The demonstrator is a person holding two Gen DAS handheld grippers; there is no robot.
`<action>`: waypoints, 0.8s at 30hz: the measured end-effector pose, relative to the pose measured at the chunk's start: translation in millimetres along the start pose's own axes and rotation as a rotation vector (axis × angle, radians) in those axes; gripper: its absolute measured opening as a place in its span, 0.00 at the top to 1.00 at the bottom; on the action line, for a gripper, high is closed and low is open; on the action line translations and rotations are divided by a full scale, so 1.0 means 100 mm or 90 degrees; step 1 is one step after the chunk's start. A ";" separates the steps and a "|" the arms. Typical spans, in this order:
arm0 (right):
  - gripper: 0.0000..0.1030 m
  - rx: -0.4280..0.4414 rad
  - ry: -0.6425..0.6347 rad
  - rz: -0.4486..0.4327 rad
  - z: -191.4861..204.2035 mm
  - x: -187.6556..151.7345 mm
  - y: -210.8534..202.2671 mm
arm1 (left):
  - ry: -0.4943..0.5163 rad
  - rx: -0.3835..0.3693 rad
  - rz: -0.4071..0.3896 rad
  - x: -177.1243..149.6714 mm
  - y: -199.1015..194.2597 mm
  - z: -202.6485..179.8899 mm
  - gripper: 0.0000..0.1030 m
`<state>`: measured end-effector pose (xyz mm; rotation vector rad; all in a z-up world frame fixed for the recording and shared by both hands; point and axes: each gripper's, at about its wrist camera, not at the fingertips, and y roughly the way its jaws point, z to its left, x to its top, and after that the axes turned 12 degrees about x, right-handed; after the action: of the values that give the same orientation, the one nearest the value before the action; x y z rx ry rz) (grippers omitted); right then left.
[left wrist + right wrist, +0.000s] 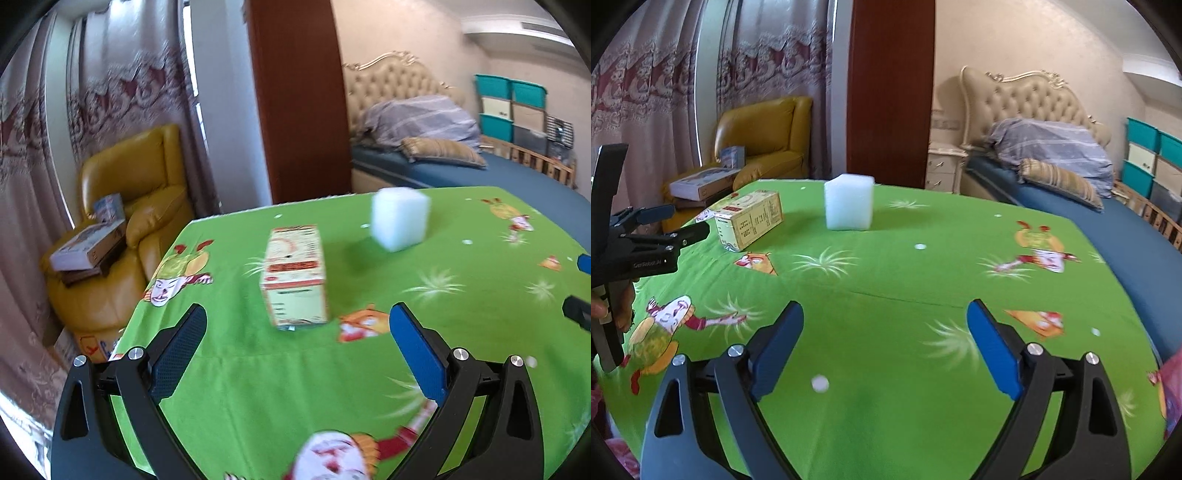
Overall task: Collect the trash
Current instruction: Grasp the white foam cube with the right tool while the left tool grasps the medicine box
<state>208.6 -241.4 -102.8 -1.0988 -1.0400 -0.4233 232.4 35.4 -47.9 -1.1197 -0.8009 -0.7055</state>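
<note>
A cream and orange carton box [295, 275] lies on the green cartoon tablecloth [258, 369], just ahead of my open, empty left gripper [297, 314]. A white foam block [400, 218] stands farther back to the right. In the right wrist view the carton box [750, 218] lies at the left and the foam block [849, 203] stands straight ahead, far from my open, empty right gripper [884, 308]. The left gripper [685, 225] shows at the left edge, close to the carton.
A yellow armchair [140, 199] with boxes on it stands left of the table. A bed [1108, 229] with pillows lies to the right. A brown wooden panel [890, 92] stands behind the table. Pink plastic [1172, 387] shows at the right edge.
</note>
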 end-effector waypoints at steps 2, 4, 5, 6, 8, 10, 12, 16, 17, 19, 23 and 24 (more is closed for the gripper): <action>0.15 0.007 0.003 0.015 0.00 0.08 0.19 | 0.001 0.006 0.013 0.03 0.13 0.02 0.08; 0.15 0.012 0.013 0.023 -0.05 0.18 0.33 | 0.003 -0.002 0.028 0.06 0.25 -0.01 0.08; 0.15 0.012 0.019 0.027 -0.07 0.23 0.40 | 0.006 -0.005 0.038 0.07 0.32 -0.03 0.08; 0.15 0.008 0.029 0.034 -0.10 0.29 0.46 | 0.011 -0.002 0.053 0.07 0.40 -0.05 0.08; 0.15 0.005 0.040 0.051 -0.16 0.39 0.59 | 0.018 -0.004 0.081 0.10 0.53 -0.10 0.08; 0.15 0.009 0.039 0.054 -0.19 0.48 0.72 | 0.008 -0.001 0.098 0.13 0.63 -0.08 0.08; 0.15 0.015 0.042 0.062 -0.22 0.57 0.87 | -0.005 0.002 0.111 0.16 0.72 -0.05 0.08; 0.15 0.039 0.057 0.073 -0.26 0.75 1.21 | -0.014 0.002 0.141 0.18 0.89 -0.03 0.08; 0.15 0.044 0.057 0.077 -0.24 0.79 1.31 | -0.015 0.000 0.148 0.18 0.92 -0.03 0.08; 0.15 0.049 0.050 0.083 -0.19 0.87 1.48 | -0.015 -0.001 0.158 0.18 0.97 -0.04 0.08; 0.15 0.050 0.029 0.092 -0.07 1.01 1.78 | -0.027 0.008 0.183 0.16 1.05 -0.01 0.08; 0.15 0.047 0.023 0.097 -0.06 1.04 1.85 | -0.032 0.007 0.182 0.16 1.05 0.01 0.08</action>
<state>397.9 -145.9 -110.8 -1.0921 -0.9259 -0.2795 327.2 65.0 -85.5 -1.2166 -0.6682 -0.4348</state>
